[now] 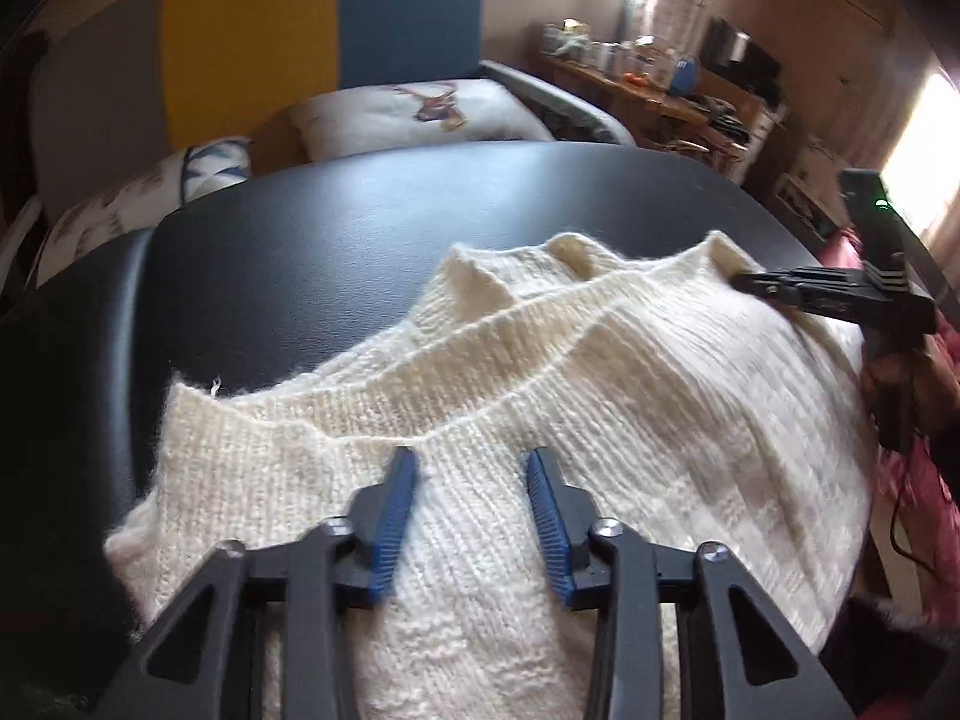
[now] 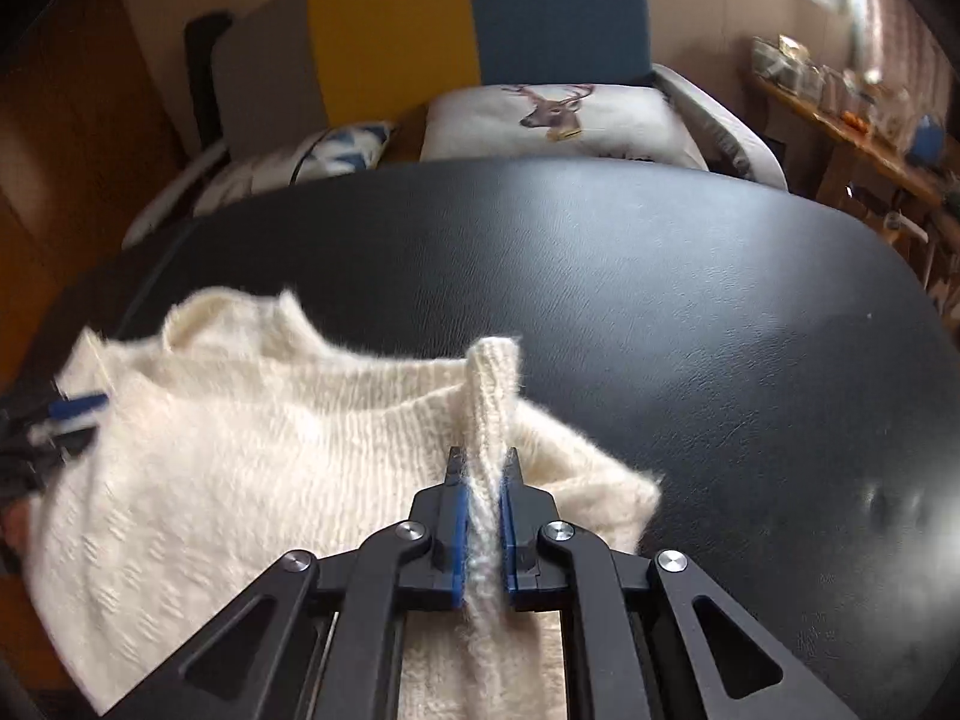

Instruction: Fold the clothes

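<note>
Right wrist only: right claw (image 2: 485,457) pinching sweater (image 2: 240,450).

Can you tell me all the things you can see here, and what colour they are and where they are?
sweater: one, cream knit, lying on the near part of the table
table: one, black, under the sweater
chair: one, grey, yellow and blue back, behind the table
deer cushion: one, white with a brown deer head, on the chair seat
patterned cushion: one, white with blue triangles, left of the deer cushion
side table: one, wooden, far right by the window, crowded with small things too blurred to name
left tool: one, black with blue pads, open over the sweater
right tool: one, black with blue pads, shut on a sweater fold
</note>
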Demonstrator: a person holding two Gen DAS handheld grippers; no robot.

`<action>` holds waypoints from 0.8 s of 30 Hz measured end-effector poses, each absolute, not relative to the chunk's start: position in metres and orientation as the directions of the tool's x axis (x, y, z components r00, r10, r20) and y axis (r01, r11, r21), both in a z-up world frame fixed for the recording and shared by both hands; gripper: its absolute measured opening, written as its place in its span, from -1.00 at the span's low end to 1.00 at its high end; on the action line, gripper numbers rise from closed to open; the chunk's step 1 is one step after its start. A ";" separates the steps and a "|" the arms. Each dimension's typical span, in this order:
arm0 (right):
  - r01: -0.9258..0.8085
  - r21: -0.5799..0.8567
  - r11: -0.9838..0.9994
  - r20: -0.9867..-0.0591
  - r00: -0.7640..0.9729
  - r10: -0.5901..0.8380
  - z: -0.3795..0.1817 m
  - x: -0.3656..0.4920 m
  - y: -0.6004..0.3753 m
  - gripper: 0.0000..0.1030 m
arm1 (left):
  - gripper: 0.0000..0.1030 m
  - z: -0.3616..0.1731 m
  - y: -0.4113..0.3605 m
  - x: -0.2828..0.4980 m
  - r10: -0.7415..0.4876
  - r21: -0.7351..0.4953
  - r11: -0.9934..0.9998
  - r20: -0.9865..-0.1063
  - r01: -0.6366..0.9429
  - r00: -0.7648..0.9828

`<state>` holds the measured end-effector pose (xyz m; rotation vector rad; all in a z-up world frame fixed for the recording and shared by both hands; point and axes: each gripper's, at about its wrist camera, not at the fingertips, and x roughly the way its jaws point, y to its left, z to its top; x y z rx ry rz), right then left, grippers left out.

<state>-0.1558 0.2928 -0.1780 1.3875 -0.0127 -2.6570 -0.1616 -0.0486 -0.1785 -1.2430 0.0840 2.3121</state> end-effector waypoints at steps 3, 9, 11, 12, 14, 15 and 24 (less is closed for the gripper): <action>0.128 0.035 -0.991 -0.787 -0.608 -0.106 -0.165 -0.145 0.292 -0.83 | -0.92 -0.165 -0.067 -0.157 0.447 -0.263 -0.882 -0.728 -0.391 -0.520; 0.045 0.043 -0.998 -0.770 -0.635 -0.062 -0.164 -0.145 0.308 -0.83 | -0.92 -0.143 -0.074 -0.166 0.445 -0.327 -0.895 -0.608 -0.304 -0.657; 0.022 0.048 -0.999 -0.790 -0.610 -0.052 -0.182 -0.148 0.308 -0.83 | -0.91 -0.153 -0.065 -0.178 0.430 -0.314 -0.903 -0.644 -0.294 -0.632; 0.012 0.051 -0.999 -0.794 -0.607 -0.047 -0.189 -0.147 0.309 -0.83 | -0.91 -0.161 -0.061 -0.184 0.426 -0.313 -0.905 -0.665 -0.289 -0.614; -0.002 0.069 -0.998 -0.785 -0.618 -0.053 -0.190 -0.145 0.312 -0.83 | -0.90 -0.175 -0.054 -0.194 0.417 -0.309 -0.909 -0.704 -0.280 -0.575; -0.006 0.074 -0.997 -0.783 -0.620 -0.054 -0.190 -0.144 0.314 -0.83 | -0.90 -0.182 -0.050 -0.200 0.411 -0.307 -0.911 -0.723 -0.275 -0.555; -0.068 0.128 -0.989 -0.732 -0.679 -0.048 -0.163 -0.129 0.338 0.06 | -0.64 -0.163 -0.094 -0.169 0.467 -0.424 -0.878 -0.666 -0.220 -0.582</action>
